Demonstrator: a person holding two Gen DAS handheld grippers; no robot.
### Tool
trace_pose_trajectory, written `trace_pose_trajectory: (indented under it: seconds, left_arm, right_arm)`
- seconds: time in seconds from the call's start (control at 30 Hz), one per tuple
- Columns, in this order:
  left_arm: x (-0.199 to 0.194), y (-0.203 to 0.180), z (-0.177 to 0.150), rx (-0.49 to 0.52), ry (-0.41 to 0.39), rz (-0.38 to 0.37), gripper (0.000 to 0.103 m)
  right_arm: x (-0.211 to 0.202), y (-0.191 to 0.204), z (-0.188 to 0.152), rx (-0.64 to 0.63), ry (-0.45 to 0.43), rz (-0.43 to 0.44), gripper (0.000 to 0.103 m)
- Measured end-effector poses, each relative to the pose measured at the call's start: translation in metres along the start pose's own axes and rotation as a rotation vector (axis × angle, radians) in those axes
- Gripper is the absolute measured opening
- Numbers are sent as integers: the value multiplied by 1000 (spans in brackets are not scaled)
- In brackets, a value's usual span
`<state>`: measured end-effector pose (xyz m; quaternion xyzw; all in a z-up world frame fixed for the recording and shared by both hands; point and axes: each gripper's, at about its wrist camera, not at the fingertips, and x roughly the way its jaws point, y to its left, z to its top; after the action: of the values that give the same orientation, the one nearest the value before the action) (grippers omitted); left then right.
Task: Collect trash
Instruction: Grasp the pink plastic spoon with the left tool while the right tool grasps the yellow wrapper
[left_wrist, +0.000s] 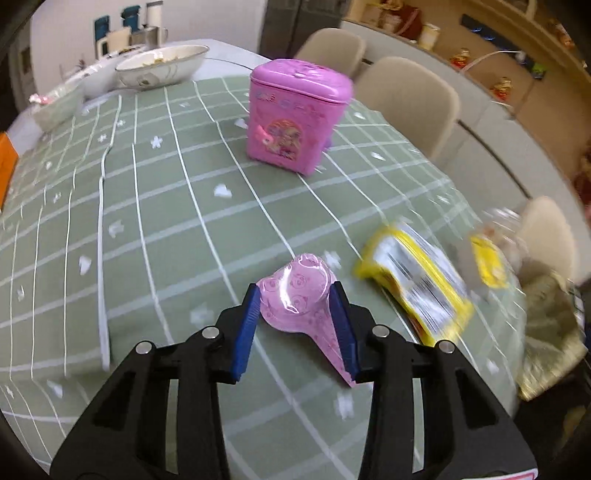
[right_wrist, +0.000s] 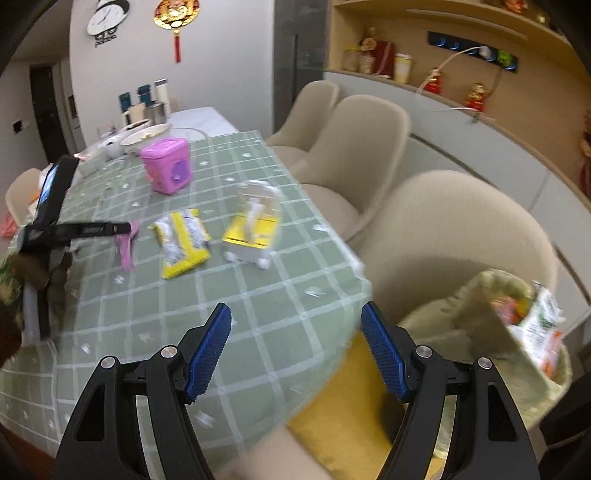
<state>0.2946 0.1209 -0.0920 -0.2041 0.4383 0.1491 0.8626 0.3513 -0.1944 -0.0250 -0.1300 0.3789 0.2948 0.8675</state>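
Step in hand: first pickup. Left gripper (left_wrist: 295, 314) is down on the green checked cloth (left_wrist: 147, 229), its blue pads flanking a pink wrapper (left_wrist: 299, 295). The pads touch the wrapper's sides and the film bulges between them, so it reads as a narrow grip on the wrapper, which lies on the cloth, not lifted.

Right gripper (right_wrist: 295, 347) hangs over the near table edge, jaws wide, nothing between them. In its view the left gripper shows as a dark bar reaching to the wrapper.

Other trash on the table: a yellow packet (left_wrist: 417, 288) just beside the wrapper, and a yellow-and-white carton (right_wrist: 255, 229) beyond it, blurred. A pink tin (left_wrist: 295, 114) stands farther back, lid on; whether it counts as trash, cannot tell.

A bag (right_wrist: 517, 332) sits on the chair (right_wrist: 461, 236) by the right gripper, wrappers already inside; likely the collection point.

Next move, as judged: lift the wrapper clear without letting thin film slip, carry it over the table edge to the bag, then open. The right gripper is free for the packet.
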Motion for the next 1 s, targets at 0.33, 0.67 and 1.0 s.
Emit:
trace_pose_trajectory:
  seconds: [0.33, 0.67, 1.0]
  left_arm:
    - [-77, 19, -53, -3, 21, -5, 37]
    - [-97, 42, -71, 23, 29, 38, 37]
    - [-97, 57, -74, -9, 40, -4, 37]
  right_arm:
    - [81, 99, 43, -203, 71, 315, 69]
    - [169, 123, 80, -122, 108, 264, 69]
    - [128, 131, 25, -53, 161, 350, 69]
